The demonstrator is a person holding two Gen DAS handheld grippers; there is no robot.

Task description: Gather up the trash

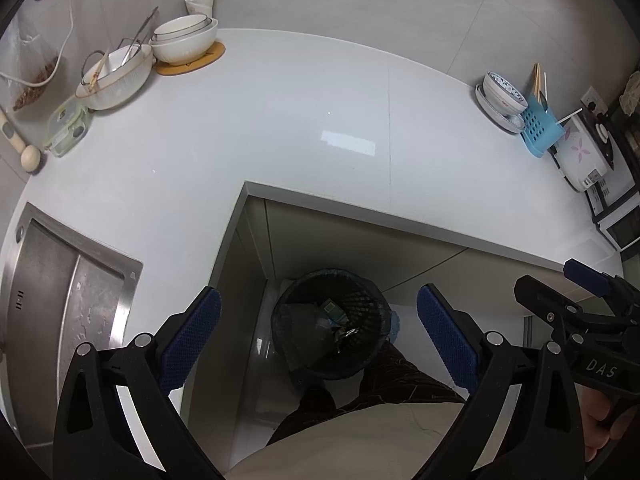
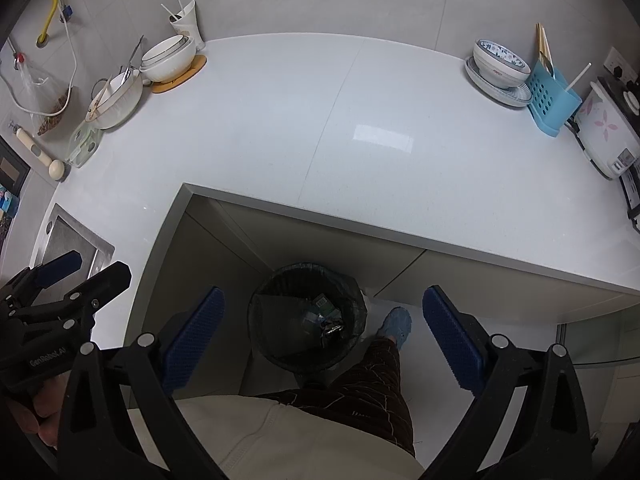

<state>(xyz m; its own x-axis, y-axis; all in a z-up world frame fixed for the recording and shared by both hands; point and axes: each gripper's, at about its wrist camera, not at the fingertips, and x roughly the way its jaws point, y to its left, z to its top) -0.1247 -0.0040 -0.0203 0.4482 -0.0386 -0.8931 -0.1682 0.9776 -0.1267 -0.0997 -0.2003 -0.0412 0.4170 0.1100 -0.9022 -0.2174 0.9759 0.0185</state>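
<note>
Both grippers, left gripper (image 1: 318,342) and right gripper (image 2: 324,340), hang spread and empty above the lined trash bin (image 1: 332,324); counter (image 1: 280,128) shows no loose litter, so collection looks finished or needs a fresh search.

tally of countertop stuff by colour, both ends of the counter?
White or cream: 6 - stacked bowls, big bowl, utensil cup, roller, patterned bowl on plate, rice cooker
Blue: 1 - utensil caddy
Clear: 1 - food container
Tan: 1 - trivet
Total: 9
</note>
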